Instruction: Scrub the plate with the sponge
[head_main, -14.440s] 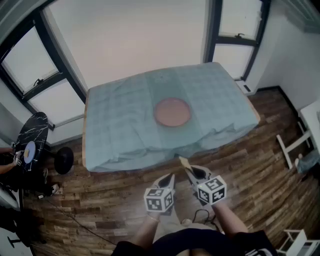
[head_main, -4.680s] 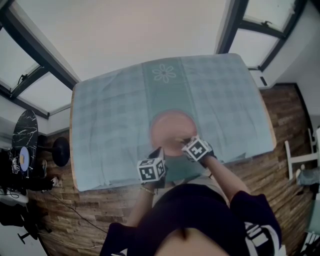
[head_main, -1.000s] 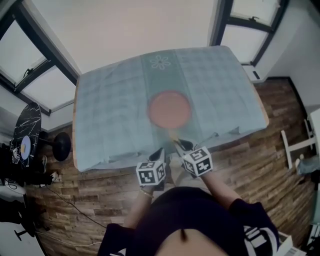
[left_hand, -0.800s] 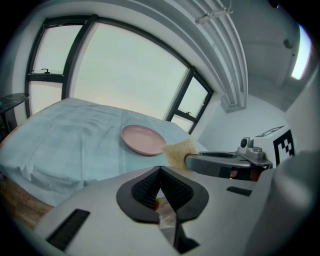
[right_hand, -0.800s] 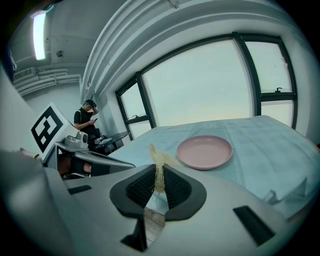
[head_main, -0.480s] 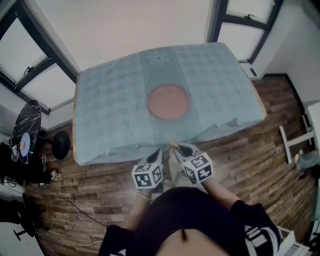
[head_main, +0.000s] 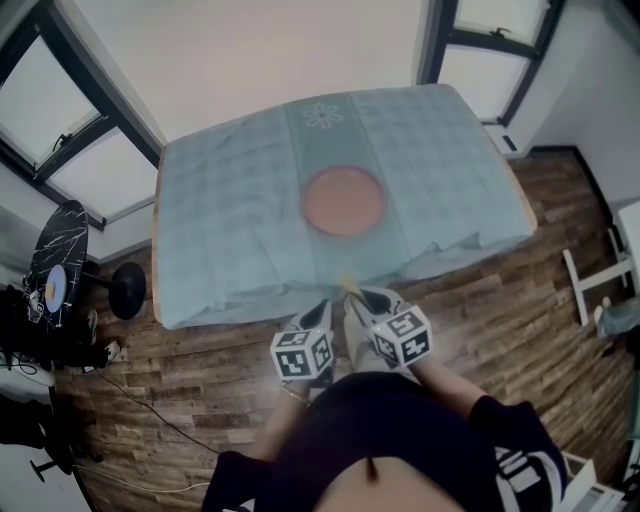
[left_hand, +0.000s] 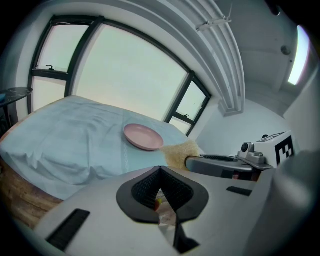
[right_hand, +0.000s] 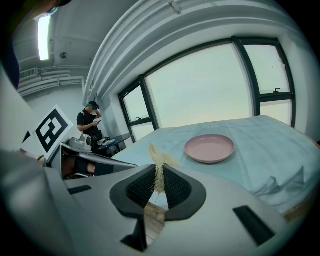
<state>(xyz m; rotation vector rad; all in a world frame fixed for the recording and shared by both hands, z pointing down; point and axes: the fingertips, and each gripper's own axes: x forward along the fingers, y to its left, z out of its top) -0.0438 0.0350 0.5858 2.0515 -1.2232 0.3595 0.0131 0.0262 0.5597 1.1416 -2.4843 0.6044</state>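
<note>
Pink plate (head_main: 343, 200) at middle of cloth-covered table (head_main: 225, 235). Right gripper (head_main: 357, 299) clamped on thin yellow sponge (head_main: 349, 288), which pokes up past jaws. Left gripper (head_main: 321, 314) closed, nothing in it. Both just off table's near edge, over wood floor (head_main: 190, 375), well apart from plate.

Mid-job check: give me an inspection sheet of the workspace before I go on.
Surface: table under a pale blue checked cloth.
Job's things: pink plate flat on the cloth, apart from both grippers; sponge off the plate.
Clutter: nothing seen on the cloth.
Grippers: right gripper shut on the sponge; left gripper shut, empty; both short of the table.
Cables: one thin cable on the wood floor, left.
Surroundings: windows, dark round side table, a person standing far off.
</note>
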